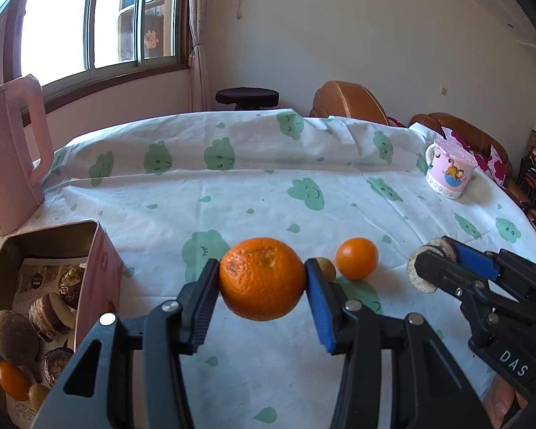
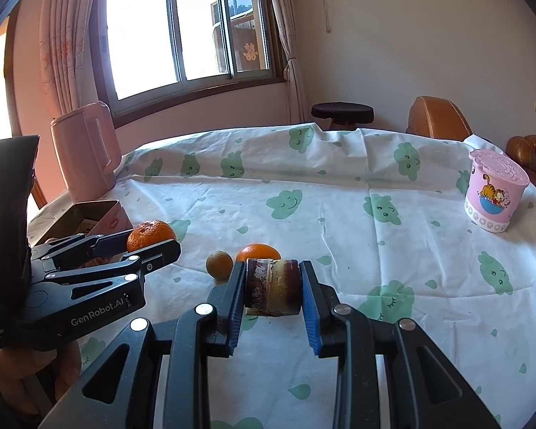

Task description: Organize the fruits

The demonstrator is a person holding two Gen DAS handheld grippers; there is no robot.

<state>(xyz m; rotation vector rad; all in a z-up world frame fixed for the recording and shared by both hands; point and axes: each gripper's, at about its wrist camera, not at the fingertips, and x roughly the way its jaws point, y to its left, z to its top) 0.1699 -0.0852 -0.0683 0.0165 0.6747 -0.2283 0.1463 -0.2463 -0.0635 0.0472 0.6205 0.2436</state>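
Both claws are carrying: the left gripper (image 1: 262, 279) squeezes the big orange (image 1: 262, 279) and the right gripper (image 2: 272, 282) squeezes a brown snack (image 2: 272, 286), so next I think they go into the tin box (image 1: 89, 246).

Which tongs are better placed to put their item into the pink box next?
Left. The left tongs already grip the big orange, and the pink box lies right beside them; the right tongs are farther away.

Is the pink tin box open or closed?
Open. The pink tin box has no lid on top, and fruits and snacks inside are visible.
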